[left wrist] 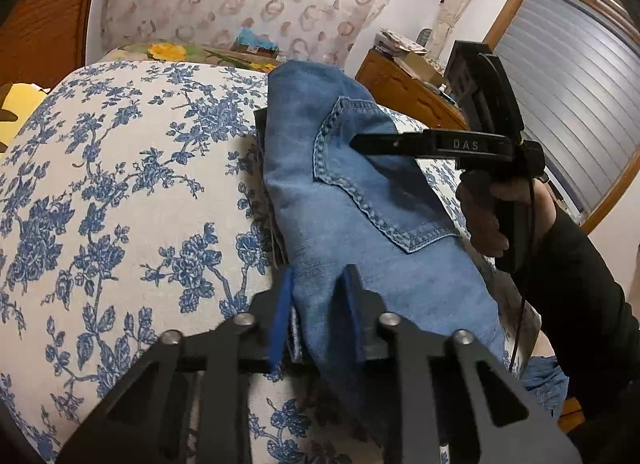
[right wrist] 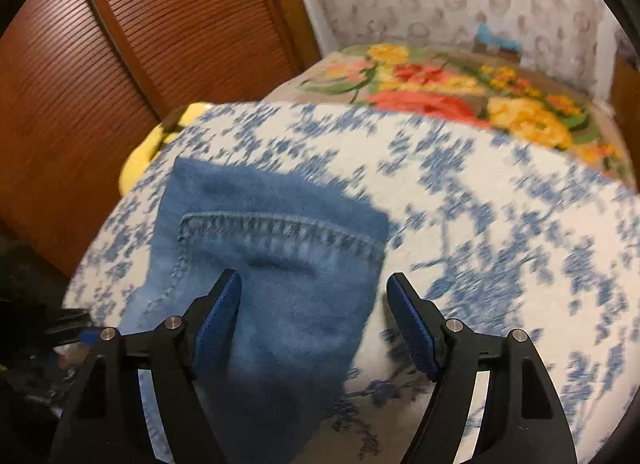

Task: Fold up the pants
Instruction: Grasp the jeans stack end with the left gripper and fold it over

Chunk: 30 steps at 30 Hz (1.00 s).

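A pair of blue jeans (left wrist: 340, 191), already folded into a compact stack with a back pocket (left wrist: 372, 179) uppermost, lies on a bed under a blue-and-white floral cover (left wrist: 120, 183), close to the cover's edge on the side where the right arm comes in. The left gripper (left wrist: 320, 304) is closed narrow on the near end of the stack, its blue pads pinching the denim edge. The right gripper (right wrist: 312, 304) hangs over the pocket with its jaws spread wide and nothing between them; in the left wrist view one of its fingers seems to rest on the pocket, though contact cannot be confirmed.

The step in hand looks like a closing fold or a tidy-up of the bundle. To do it well, the left grip should take in every layer at that end, not the top one alone, and the right gripper should press down or take hold squarely so the layers do not slide apart. Any lift should be slow and level, since thick denim tends to spring open.
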Available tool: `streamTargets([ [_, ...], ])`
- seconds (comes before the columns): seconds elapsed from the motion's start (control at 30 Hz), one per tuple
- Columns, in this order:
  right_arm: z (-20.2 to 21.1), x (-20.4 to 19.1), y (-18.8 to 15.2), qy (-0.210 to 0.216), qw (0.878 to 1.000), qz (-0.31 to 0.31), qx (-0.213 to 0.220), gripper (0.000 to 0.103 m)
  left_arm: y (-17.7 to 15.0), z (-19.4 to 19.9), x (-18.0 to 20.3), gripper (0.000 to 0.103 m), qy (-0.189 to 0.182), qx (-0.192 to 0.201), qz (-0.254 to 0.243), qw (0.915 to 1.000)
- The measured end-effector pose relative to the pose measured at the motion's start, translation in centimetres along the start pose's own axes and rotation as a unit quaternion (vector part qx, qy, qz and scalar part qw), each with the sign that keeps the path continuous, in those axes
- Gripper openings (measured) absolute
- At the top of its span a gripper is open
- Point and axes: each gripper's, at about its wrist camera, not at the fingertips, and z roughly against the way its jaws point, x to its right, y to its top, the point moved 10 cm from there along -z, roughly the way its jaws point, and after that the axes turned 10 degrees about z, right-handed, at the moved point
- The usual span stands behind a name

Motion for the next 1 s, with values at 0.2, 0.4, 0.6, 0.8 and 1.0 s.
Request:
streamTargets([
  [0.2,0.7,-1.5,0.8,0.003,1.0,0.017,0.014,0.048,0.1,0.5,-0.2,0.005,-0.005,0.006,-0.006,0.9999],
  [0.4,0.8,-4.1,3.9,-0.019,0.998,0.049,0.041,0.027,0.6,1.8,-0.6,0.0,-0.007,0.018,-0.007,0.9998],
  [0.6,-1.4,-7.0,7.8,-0.006,0.996,0.065,0.053,0.023,2.4,4.0,-3.7,0.0,0.011,0.045,0.004,0.9989],
  [0.8,-5.0,-9.9,11.8,0.005,0.996,0.073,0.053,0.022,4.9,6.5,-8.4,0.0,0.044,0.067,0.018,0.9966],
  [1.0,-9.1,-12.0,16.0,0.012,0.997,0.057,0.058,0.022,8.1,8.2,-13.9,0.0,0.081,0.082,0.016,0.9932],
])
